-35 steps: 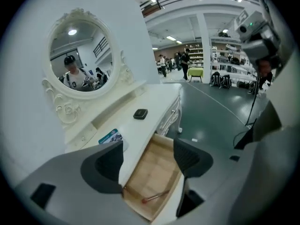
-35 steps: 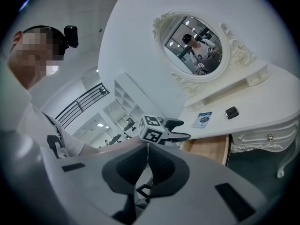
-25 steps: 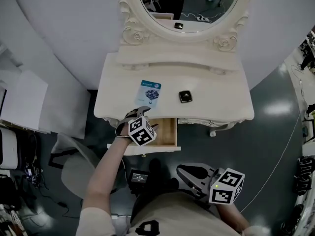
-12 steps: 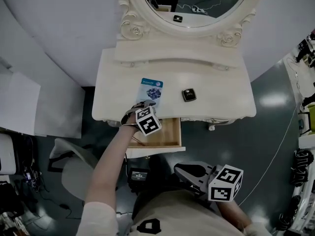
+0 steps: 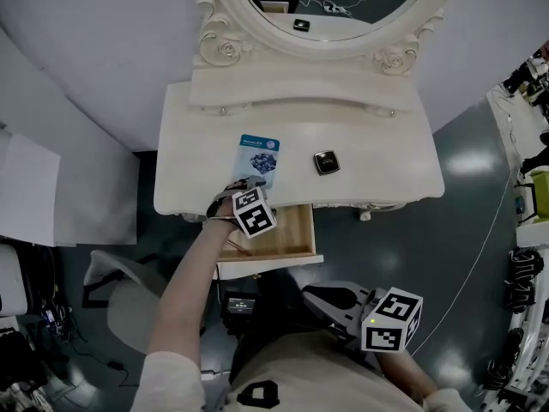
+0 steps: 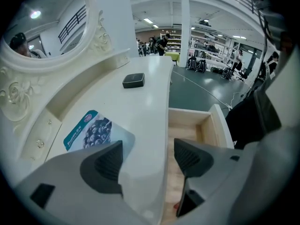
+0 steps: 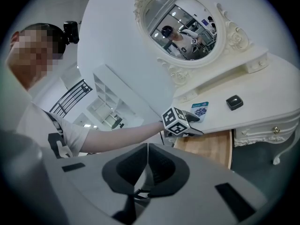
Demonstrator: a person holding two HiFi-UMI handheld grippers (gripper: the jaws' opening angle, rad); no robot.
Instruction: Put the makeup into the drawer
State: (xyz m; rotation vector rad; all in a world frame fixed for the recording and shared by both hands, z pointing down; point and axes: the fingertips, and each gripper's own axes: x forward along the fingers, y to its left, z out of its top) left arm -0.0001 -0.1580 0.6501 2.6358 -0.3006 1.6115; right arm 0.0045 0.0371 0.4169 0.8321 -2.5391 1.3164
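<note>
Lying just beyond left hand-held gripper (image 6: 148, 156): makeup sachet (image 6: 89, 130)

Ornate oval mirror (image 5: 360, 15), grey chair (image 5: 124, 294), glossy dark floor (image 5: 412, 247)

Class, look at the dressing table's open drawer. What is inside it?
The drawer shows only a bare wooden bottom where it is visible. Its left end is covered by the left tool, so anything lying there cannot be seen.

Pale short-sleeved shirt (image 5: 300, 363); grey left gripper (image 6: 143, 159) and right gripper (image 7: 147, 159).
</note>
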